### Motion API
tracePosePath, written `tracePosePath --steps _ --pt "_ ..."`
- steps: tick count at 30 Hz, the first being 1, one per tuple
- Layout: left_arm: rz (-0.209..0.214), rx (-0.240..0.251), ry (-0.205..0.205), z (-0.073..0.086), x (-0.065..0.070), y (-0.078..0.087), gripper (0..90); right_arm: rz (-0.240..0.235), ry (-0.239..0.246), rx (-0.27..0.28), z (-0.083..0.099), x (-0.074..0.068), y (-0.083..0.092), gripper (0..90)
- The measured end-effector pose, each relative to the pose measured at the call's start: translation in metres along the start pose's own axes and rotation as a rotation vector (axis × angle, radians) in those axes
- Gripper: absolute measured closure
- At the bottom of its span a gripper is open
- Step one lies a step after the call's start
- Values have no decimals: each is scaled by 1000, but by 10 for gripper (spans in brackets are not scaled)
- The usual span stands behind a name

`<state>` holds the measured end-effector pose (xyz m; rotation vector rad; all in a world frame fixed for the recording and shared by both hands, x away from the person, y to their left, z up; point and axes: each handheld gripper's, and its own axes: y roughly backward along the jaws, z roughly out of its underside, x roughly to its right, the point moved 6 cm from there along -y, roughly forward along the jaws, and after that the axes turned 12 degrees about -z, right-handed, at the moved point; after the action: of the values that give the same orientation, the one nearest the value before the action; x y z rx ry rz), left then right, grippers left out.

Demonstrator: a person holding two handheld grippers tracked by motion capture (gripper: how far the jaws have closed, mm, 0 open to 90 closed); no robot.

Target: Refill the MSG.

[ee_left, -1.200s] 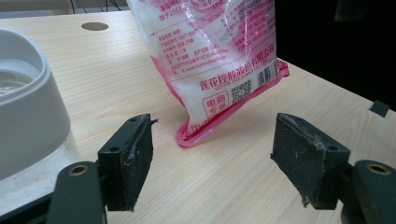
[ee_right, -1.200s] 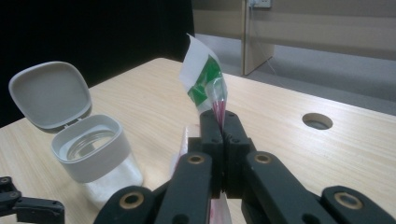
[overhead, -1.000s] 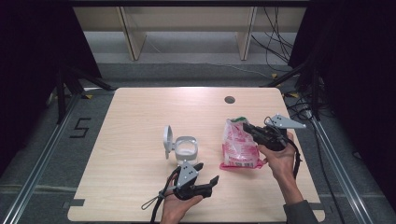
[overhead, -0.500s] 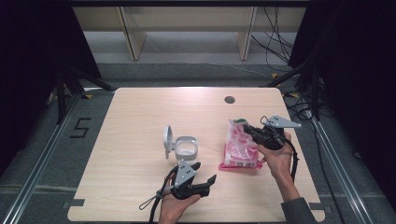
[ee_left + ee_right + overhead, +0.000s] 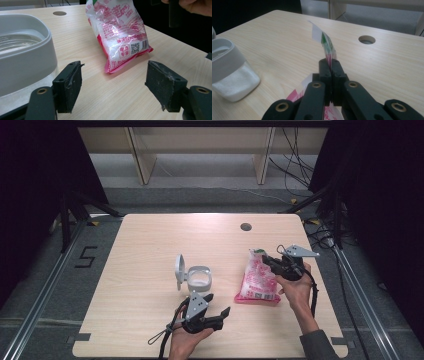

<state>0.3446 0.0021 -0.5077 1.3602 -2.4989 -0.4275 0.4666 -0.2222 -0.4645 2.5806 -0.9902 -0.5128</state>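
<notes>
A pink and white plastic bag (image 5: 257, 281) of white grains lies slanted on the right half of the table, its bottom edge resting on the wood. My right gripper (image 5: 266, 260) is shut on the bag's top edge. In the right gripper view the jaws (image 5: 331, 63) pinch the thin seal (image 5: 325, 41) flat between them. A white container (image 5: 199, 277) with its lid flipped up stands mid-table. My left gripper (image 5: 219, 303) is open near the front edge, aimed at the bag (image 5: 120, 35), with the container (image 5: 22, 57) at its left jaw and nothing between the pads.
A round cable hole (image 5: 245, 226) sits in the table's far side. Bare wood stretches across the left half of the table (image 5: 140, 270). Shelving and cables stand beyond the far edge. The other hand (image 5: 197, 6) shows at the top right of the left gripper view.
My right gripper has sunk a little with the bag's top in its grip, so the bag lies lower on the table. The left gripper has stayed put.
</notes>
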Motion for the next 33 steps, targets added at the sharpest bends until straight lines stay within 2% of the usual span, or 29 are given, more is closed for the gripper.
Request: tracePosePath --steps 1,3,6,7,8,9,10,11,14,15,16,17,18,19,22,24,27,28,29,30,31,32,33 --pt "0 3 -17 0 -1 0 284 1 -6 2 1 2 -2 900" --pt "-7 -4 -15 0 -2 1 284 18 26 -5 3 8 -2 900" --pt "-10 -1 -17 -1 -3 1 284 17 27 -5 3 7 -2 898" --pt "-11 -5 -3 0 -3 2 284 6 23 -7 3 7 -2 896" --pt "-12 1 12 -1 -3 2 284 1 -19 -18 5 3 -1 896" --pt "-20 -5 14 -1 -3 3 284 3 12 -11 4 7 -2 894" --pt "-21 -7 17 -1 -4 4 284 2 12 -16 5 7 -2 894" --pt "-19 -10 11 -1 -4 4 283 4 -22 -15 6 5 -3 893" --pt "-15 2 17 -1 -4 3 281 31 -10 -10 6 8 -4 891" --pt "-20 -17 6 -1 -6 5 281 29 -10 -8 6 8 -4 889" --pt "-17 -12 10 -1 -6 4 280 20 -8 -11 7 8 -4 887" --pt "-19 -12 12 0 -6 4 280 17 -27 -17 7 7 -4 884" --pt "-16 -12 11 0 -7 4 281 29 -7 -13 7 11 -5 881" --pt "-12 -6 19 0 -7 4 281 26 -42 -19 8 10 -5 877" --pt "-18 -8 24 0 -7 5 280 30 -13 -19 10 17 -5 868" --pt "-7 -15 14 1 -9 4 281 38 -31 -21 11 18 -4 850" --pt "-16 -26 21 3 -11 4 283 64 -33 -21 13 23 -3 834" --pt "-10 -22 27 3 -11 4 283 55 -45 -17 14 23 -3 830" --pt "-22 -31 22 3 -12 5 283 59 -61 -16 14 24 -2 821" --pt "-18 -24 23 3 -12 6 283 72 -92 -24 16 23 -2 804" --pt "-15 -22 20 2 -13 6 283 71 -97 -17 17 23 -2 767" --pt "-14 -18 29 2 -12 6 283 92 -106 -16 17 25 -2 750" --pt "-22 -20 26 2 -14 7 283 99 -89 -2 18 27 -3 750"
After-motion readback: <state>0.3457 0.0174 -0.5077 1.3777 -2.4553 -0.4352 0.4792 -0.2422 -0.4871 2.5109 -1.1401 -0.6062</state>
